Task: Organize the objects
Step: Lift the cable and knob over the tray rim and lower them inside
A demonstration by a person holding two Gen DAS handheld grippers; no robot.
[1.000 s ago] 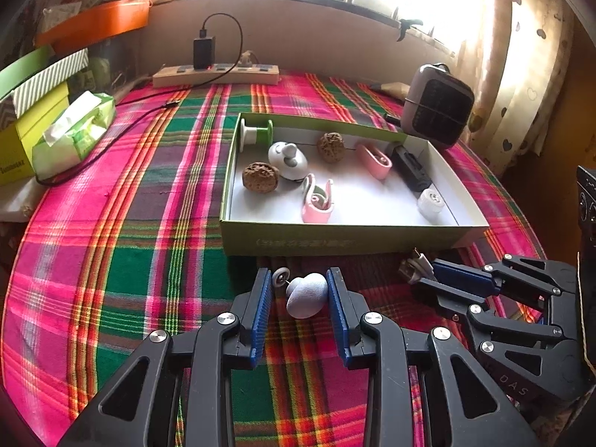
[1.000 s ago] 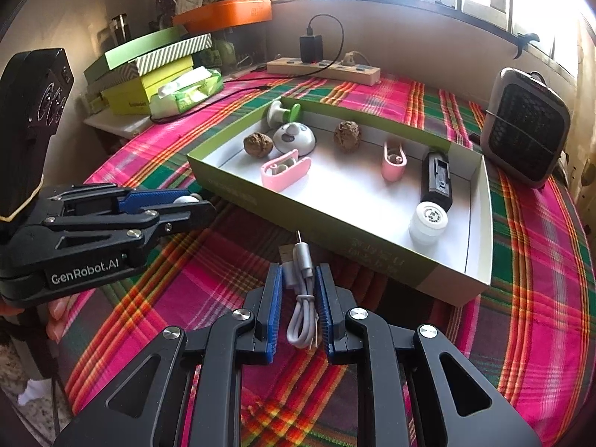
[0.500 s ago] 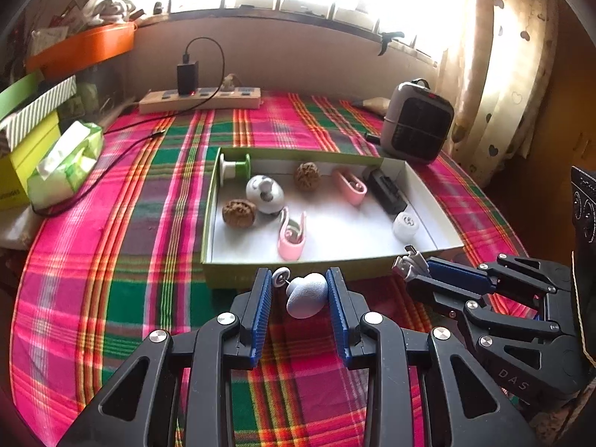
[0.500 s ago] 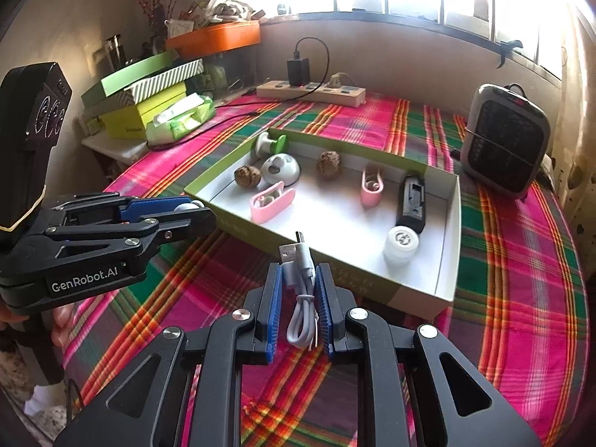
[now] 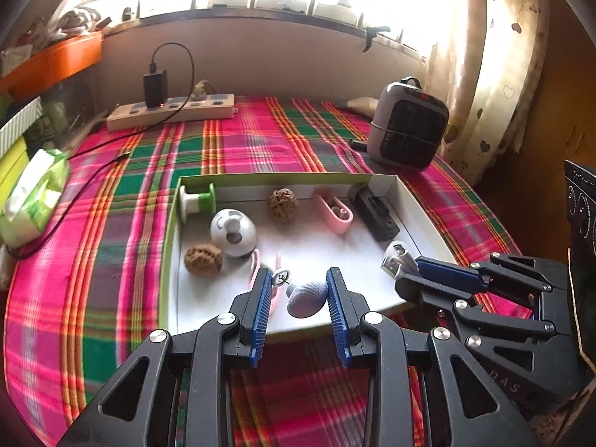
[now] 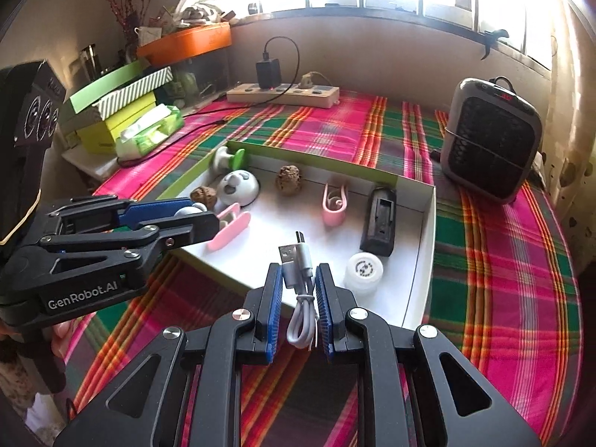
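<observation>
Left wrist view: left gripper [image 5: 298,294] clamped on a small grey-lavender rounded plastic piece with a metal stud at its tip [image 5: 306,298], hanging above the near edge of the shallow white cardboard tray with green walls [image 5: 409,197]. Directly below it lies a pink plastic clip [image 5: 257,264]; a brown wrinkled nut [image 5: 203,257] and a white egg-shaped gadget [image 5: 233,229] sit near. Risk: letting go here likely lands the piece on the clip, and being round it could roll.

Right wrist view: right gripper [image 6: 297,298] pinched narrow on a folded grey USB cable [image 6: 300,279], plugs poking forward over the tray's near wall. A white round cap [image 6: 363,269] and a black rectangular block [image 6: 380,222] sit just ahead. Risk: the fold may spring open on release and drape over the wall, or knock the cap. The grippers are close together, so a bump is possible if both lower together.
</observation>
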